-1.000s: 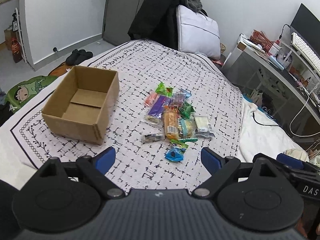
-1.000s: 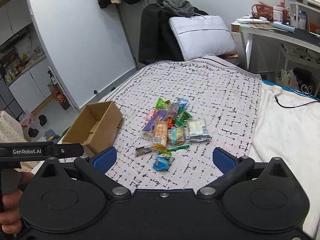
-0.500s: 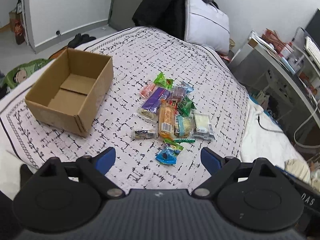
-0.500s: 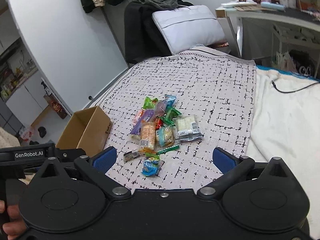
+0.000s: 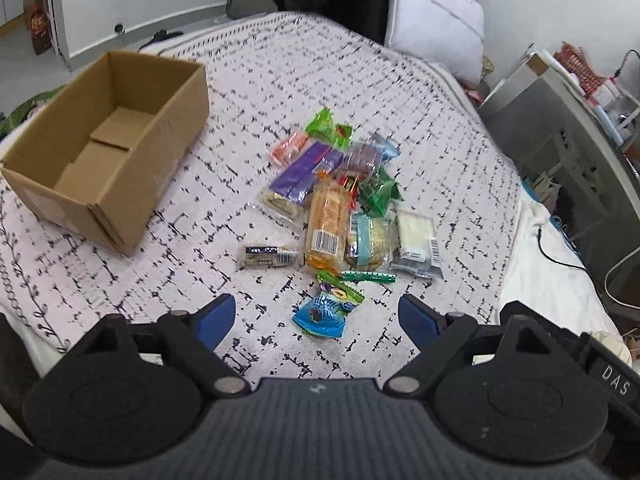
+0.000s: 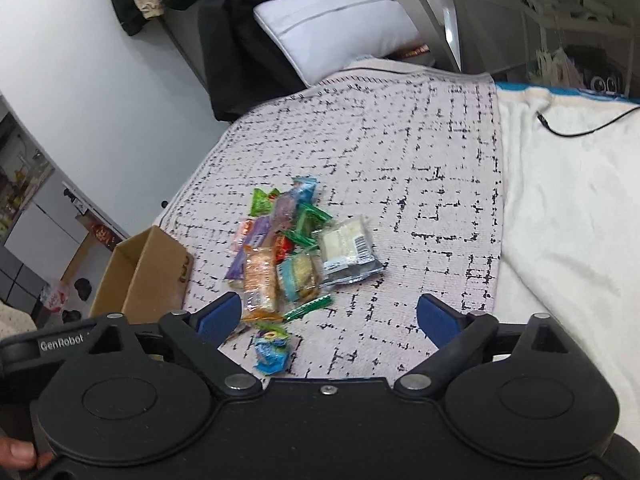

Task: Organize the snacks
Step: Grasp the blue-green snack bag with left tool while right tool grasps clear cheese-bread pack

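Note:
A pile of wrapped snacks (image 5: 340, 208) lies on the patterned bedspread; it also shows in the right wrist view (image 6: 296, 248). A small blue packet (image 5: 322, 314) lies nearest, just ahead of my open, empty left gripper (image 5: 316, 318). An empty open cardboard box (image 5: 104, 148) stands left of the pile, and its corner shows in the right wrist view (image 6: 148, 276). My right gripper (image 6: 328, 318) is open and empty above the near edge of the pile, with the blue packet (image 6: 272, 354) below its left finger.
A white pillow (image 6: 332, 20) and dark clothes on a chair (image 6: 236, 48) stand at the bed's far end. A desk (image 5: 576, 120) runs along the right. A white blanket with a black cable (image 6: 576, 128) covers the bed's right side.
Both grippers have moved forward and down toward the snack pile, which now looks larger and nearer. Both stay open. Nothing on the bed has moved.

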Motion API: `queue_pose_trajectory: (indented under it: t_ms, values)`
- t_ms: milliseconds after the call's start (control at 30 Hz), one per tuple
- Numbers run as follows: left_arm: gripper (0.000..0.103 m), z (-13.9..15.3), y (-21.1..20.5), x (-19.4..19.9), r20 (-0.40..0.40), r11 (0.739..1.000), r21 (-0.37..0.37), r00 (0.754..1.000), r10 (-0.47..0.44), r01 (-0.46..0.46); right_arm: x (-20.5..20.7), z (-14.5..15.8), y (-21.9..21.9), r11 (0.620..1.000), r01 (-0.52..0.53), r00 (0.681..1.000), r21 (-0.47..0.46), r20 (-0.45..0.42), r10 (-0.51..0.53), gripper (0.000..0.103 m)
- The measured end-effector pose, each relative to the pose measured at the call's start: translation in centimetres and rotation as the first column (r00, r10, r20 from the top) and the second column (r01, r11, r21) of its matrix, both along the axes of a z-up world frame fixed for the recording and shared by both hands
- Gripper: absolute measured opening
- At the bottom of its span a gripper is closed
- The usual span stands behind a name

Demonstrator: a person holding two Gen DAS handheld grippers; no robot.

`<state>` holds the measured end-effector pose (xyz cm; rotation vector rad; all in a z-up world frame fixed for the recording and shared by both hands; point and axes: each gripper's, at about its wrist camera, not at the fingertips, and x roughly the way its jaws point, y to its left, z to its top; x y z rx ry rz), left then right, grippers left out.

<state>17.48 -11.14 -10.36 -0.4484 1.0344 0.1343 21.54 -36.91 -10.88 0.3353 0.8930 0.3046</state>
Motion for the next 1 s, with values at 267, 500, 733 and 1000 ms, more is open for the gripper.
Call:
queue_pose_trajectory:
  t_ms: [267,500,733,1000]
  values:
    - [0.086,-3.9,-0.8,2.5,-0.084,1.000,0.004,0.996,0.008,-0.007,3.1,-2.8,0.0,1.000,0.014,0.999,0.016,-0.029,-0.014,0.090]
    - [0.086,-7.2,-1.7,4.1,-0.150,1.000,0.000,0.989,-0.001,0.001,5.3,-5.1,-0.1,0.999,0.022,0.997,0.045,-0.070,-0.019,0.090]
    - [0.079,-9.4,-2.3,5.6,-0.187,1.000,0.007,0.982,-0.008,0.010,7.1,-6.7,0.2,0.998,0.012,0.996,0.055,-0.091,-0.007,0.088]
    - [0.035,-9.9,-2.2,6.2,-0.191,0.997,0.077,0.982,0.010,0.005,9.0,-7.9,1.4,1.000,-0.016,0.996,0.010,-0.082,0.017,0.087]
